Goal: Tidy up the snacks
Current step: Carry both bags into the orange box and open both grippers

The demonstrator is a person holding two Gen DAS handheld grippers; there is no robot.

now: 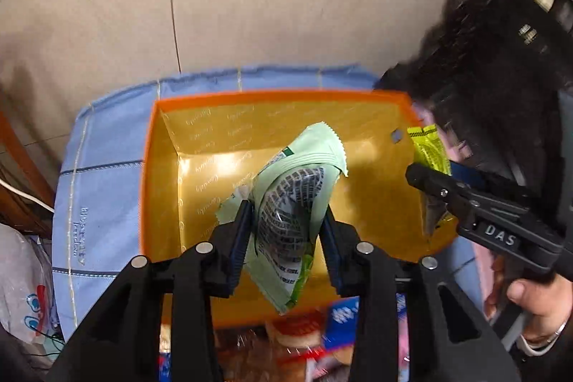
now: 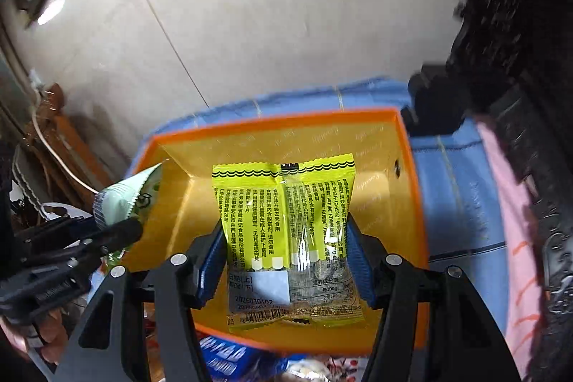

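Left tool [image 1: 286, 221] clamps a green packet [image 1: 290, 203], right tool [image 2: 286, 256] a yellow packet [image 2: 286, 238], both poised over the orange box [image 1: 150, 167] for sorting.

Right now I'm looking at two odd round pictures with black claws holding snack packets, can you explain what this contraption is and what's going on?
No robot here: a person holds a two-finger clamp in each hand, each carrying a wide-angle camera looking along its fingers. That gives two pictures, one per clamp. The left gripper is pinching a pale green snack packet; the right gripper is pinching a yellow snack packet. Both are held over an orange box with a gold lining, which sits on a blue cloth. More wrapped snacks lie blurred at the bottom edge.
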